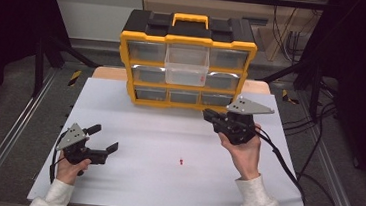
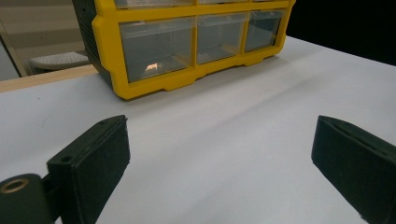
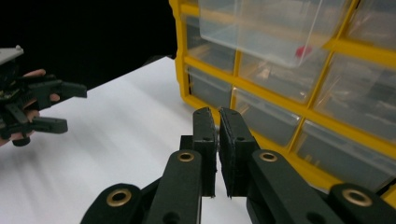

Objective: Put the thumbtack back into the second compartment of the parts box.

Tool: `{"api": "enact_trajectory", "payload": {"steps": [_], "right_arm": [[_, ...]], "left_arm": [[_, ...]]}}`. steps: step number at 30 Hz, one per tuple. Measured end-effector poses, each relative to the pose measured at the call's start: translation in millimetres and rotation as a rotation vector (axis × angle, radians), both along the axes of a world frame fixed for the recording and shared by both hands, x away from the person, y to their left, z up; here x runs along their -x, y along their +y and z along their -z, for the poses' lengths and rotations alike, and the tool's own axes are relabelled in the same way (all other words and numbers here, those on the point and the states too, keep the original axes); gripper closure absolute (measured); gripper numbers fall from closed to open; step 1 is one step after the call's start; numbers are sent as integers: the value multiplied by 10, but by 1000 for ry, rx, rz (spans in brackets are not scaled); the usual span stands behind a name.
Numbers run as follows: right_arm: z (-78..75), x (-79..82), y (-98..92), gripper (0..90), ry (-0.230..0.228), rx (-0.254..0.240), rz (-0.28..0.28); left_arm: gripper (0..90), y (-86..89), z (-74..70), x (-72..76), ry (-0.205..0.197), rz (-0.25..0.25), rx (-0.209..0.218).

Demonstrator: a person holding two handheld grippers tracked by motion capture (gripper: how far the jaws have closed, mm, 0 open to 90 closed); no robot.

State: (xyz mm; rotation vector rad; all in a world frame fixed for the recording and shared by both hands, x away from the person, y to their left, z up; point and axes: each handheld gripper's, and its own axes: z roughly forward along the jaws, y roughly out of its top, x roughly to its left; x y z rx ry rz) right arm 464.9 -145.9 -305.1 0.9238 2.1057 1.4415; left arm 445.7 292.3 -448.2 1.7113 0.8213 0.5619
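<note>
White worktop (image 1: 133,129): right gripper (image 1: 209,116), jaws pressed together, faces the pulled-out clear drawer (image 1: 187,64) at its eleven o'clock; left gripper (image 1: 103,141) rests spread.

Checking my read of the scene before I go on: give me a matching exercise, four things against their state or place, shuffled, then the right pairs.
Things:
1. left gripper
2. right gripper
3. middle top drawer
4. small red piece

States or places:
A. pulled out of the yellow organizer
B. jaws shut, nothing between them
C. lying on the white table, between the two hands
D. jaws wide open, low over the table

Pairs: 1-D, 2-B, 3-A, 4-C
</note>
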Motion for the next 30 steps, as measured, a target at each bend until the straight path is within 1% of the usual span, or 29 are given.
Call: {"api": "enact_trajectory", "payload": {"steps": [4,11,16,22,30], "right_arm": [[-166,-34,-4,857,-16,-11,8],[-473,-136,44,857,-46,3,28],[-647,-211,69,857,-57,14,40],[-809,-300,108,856,-72,25,55],[-924,-473,190,856,-79,34,70]], "left_arm": [[41,-4,1,1,1,0,-2],[41,4,1,-1,-1,-1,2],[41,3,2,-3,0,-1,1],[41,6,1,-1,-1,-2,2],[41,9,2,-4,1,-3,3]]}}
